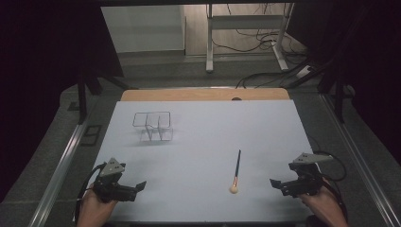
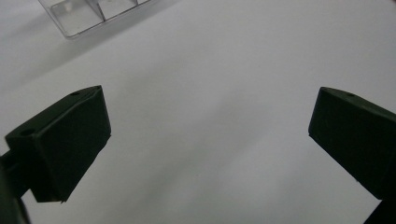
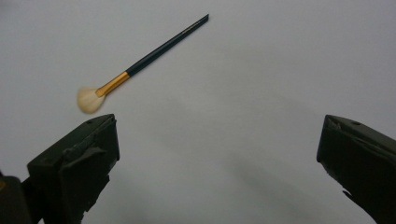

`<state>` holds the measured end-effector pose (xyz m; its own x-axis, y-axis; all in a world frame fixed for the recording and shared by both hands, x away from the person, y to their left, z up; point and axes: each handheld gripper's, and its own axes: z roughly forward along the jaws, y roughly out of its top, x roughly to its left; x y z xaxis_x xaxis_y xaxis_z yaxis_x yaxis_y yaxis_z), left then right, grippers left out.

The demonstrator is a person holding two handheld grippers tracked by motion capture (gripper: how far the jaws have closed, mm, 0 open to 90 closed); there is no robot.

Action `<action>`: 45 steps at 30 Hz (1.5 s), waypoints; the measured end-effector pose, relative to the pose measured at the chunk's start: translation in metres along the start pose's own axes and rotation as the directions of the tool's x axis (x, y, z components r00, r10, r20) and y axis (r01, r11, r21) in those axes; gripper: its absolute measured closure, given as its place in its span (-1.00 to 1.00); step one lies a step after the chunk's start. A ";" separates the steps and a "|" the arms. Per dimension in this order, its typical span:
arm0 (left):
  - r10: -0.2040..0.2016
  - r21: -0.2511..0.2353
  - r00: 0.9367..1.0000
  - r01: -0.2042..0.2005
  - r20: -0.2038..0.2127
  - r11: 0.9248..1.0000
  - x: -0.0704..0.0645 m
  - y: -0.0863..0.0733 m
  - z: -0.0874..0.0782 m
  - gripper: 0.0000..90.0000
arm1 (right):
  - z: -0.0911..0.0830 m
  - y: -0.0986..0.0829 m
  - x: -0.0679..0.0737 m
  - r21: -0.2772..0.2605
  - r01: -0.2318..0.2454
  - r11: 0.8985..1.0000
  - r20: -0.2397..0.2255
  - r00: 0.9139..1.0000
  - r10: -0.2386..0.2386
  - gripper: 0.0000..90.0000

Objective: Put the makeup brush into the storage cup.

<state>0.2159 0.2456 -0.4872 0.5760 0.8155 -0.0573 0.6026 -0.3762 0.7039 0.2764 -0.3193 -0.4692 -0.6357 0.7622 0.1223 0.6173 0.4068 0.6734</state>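
A white table (image 1: 198, 137) takes up most of the high view, with a strip of bare wood along its far edge. On its far left part stands a clear plastic box (image 1: 152, 126) with inner dividers; the left gripper view catches one corner of that box (image 2: 93, 16) at its top edge and makes the dividers plain, where the high view gives little more than an outline.

The left gripper (image 1: 137, 187) rests at the near left corner of the table, held in a hand (image 1: 94, 208). Its own view (image 2: 210, 140) shows the jaws spread wide over bare white surface, with nothing between them. The right gripper (image 1: 276, 184) sits at the near right edge, and its own view (image 3: 217, 158) shows the jaws just as wide apart and empty.

A brush (image 1: 236, 172) lies flat on the table near the right gripper, apart from it and well away from the box. In the right gripper view the brush (image 3: 140, 63) shows a dark handle, a gold band and pale bristles, lying just beyond the left-hand jaw without touching it.
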 end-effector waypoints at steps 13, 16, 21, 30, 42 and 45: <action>-0.041 0.003 0.999 0.041 0.007 0.999 0.005 -0.002 0.000 -1.00 | 0.005 0.002 0.005 0.029 0.094 0.995 0.035 0.995 -0.095 -0.99; -0.049 -0.002 0.999 0.049 0.018 0.999 0.005 -0.003 0.000 -1.00 | 0.005 0.003 0.006 0.025 0.091 0.995 0.032 0.995 -0.092 -0.99; -0.057 -0.002 0.998 0.057 0.021 0.998 0.007 -0.003 0.000 -1.00 | 0.009 0.001 0.005 0.060 0.084 0.995 0.020 0.996 -0.086 -0.99; -0.064 -0.006 0.998 0.064 0.014 0.998 0.008 -0.004 0.000 -1.00 | 0.010 0.003 0.008 0.051 0.075 0.996 0.016 0.997 -0.076 -1.00; -0.082 -0.007 0.997 0.082 0.009 0.997 0.010 -0.005 0.000 -1.00 | 0.012 0.010 0.018 0.064 0.133 0.989 0.048 0.989 -0.136 -1.00; -0.080 -0.006 0.997 0.081 0.009 0.997 0.010 -0.005 0.000 -1.00 | 0.013 0.011 0.018 0.065 0.137 0.988 0.044 0.989 -0.140 -1.00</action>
<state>0.2188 0.2552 -0.4914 0.5306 0.8391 -0.1202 0.6436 -0.3065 0.7013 0.2772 -0.2947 -0.4691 -0.6949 0.7191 -0.0049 0.5535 0.5392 0.6348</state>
